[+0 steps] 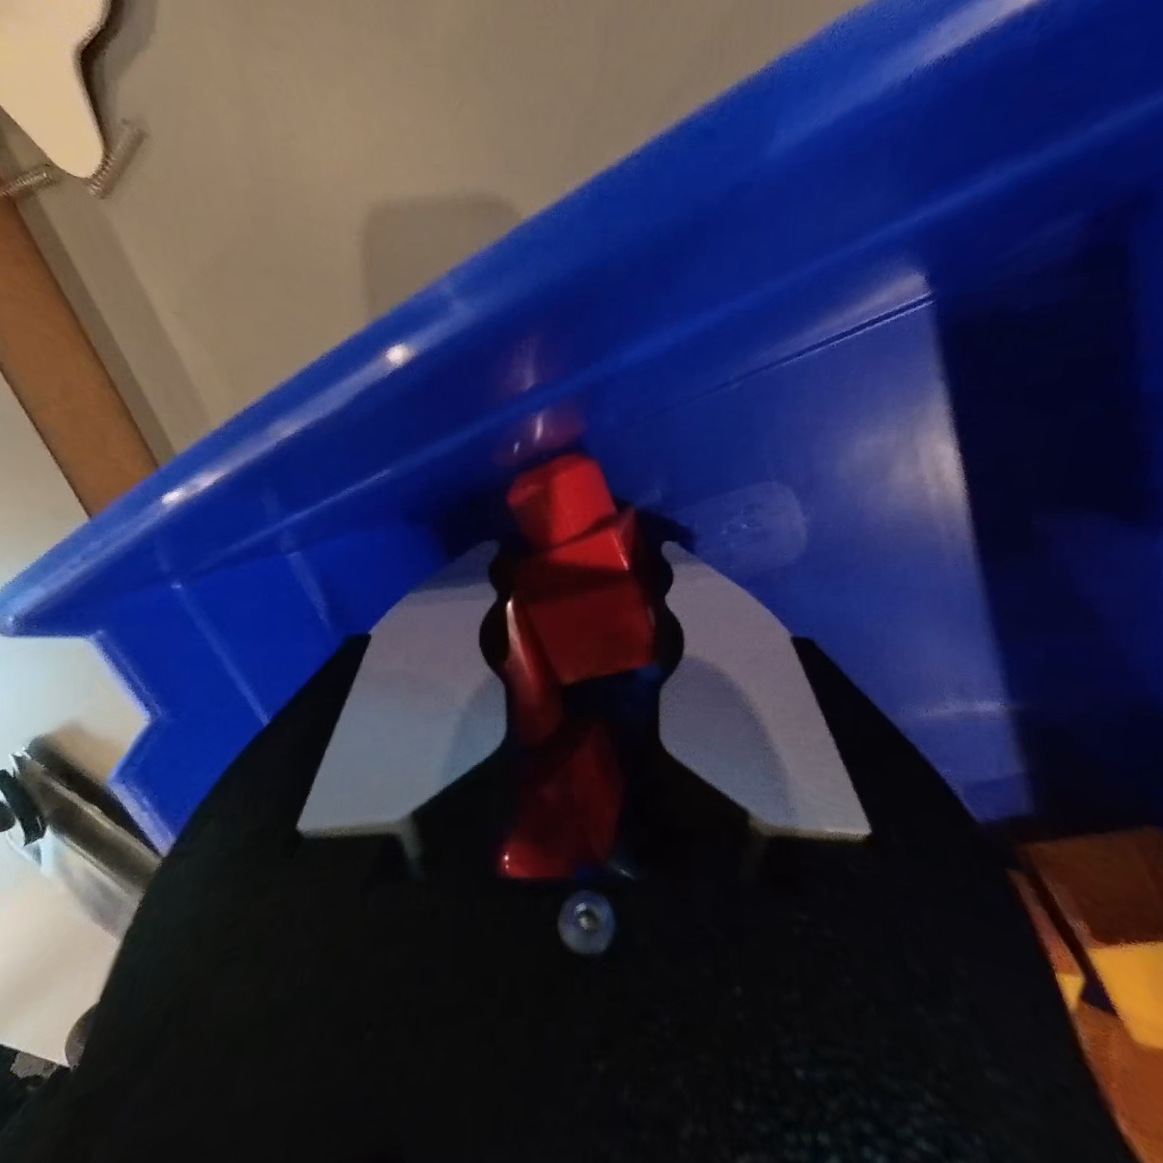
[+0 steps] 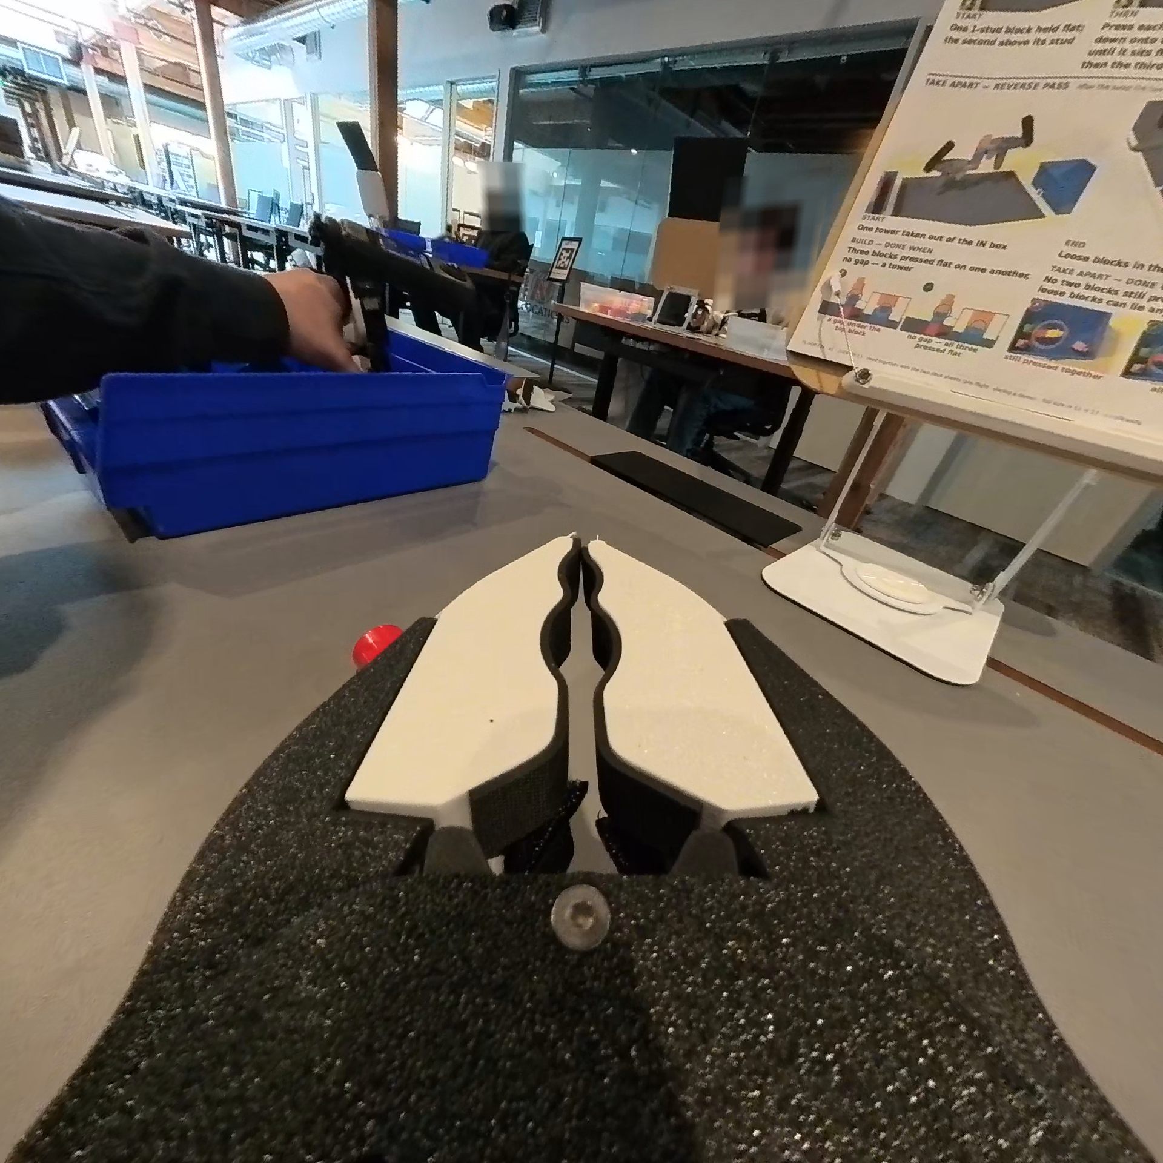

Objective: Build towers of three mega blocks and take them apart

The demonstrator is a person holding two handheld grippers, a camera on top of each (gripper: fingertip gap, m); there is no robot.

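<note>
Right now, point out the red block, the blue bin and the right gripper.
red block [image 1: 582, 604]: left wrist view, its front face.
blue bin [image 2: 296, 440]: right wrist view, its near wall.
right gripper [image 2: 582, 550]: right wrist view, between its fingertips.

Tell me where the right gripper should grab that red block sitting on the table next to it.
Grip the red block across its sides, coming down from above, since it sits free on the grey table. Its lower part is hidden behind the right gripper, whose fingers are nearly together, so open first.
</note>
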